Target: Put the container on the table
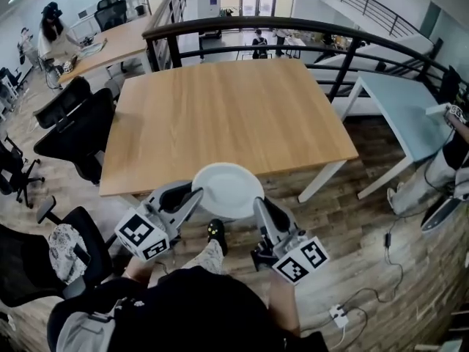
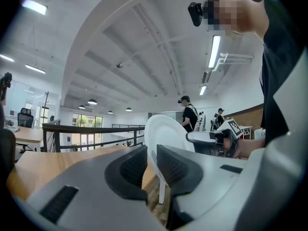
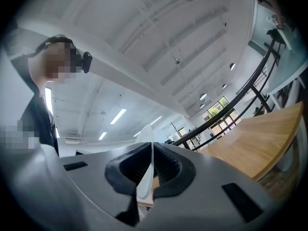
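Observation:
A round white container (image 1: 227, 189), shallow like a plate, hangs over the near edge of the wooden table (image 1: 227, 116). My left gripper (image 1: 196, 193) is shut on its left rim and my right gripper (image 1: 258, 202) is shut on its right rim. In the left gripper view the white container (image 2: 166, 136) stands between the dark pads, with the left gripper (image 2: 151, 162) pinching its rim and the right gripper's body beyond it. In the right gripper view the container's rim (image 3: 147, 170) shows edge-on, clamped by the right gripper (image 3: 148, 170).
Black office chairs (image 1: 77, 127) stand left of the table. A dark curved railing (image 1: 293, 31) runs behind it, a pale blue-grey table (image 1: 399, 108) sits at right. A power strip and cable (image 1: 338, 315) lie on the wood floor. People stand in the background.

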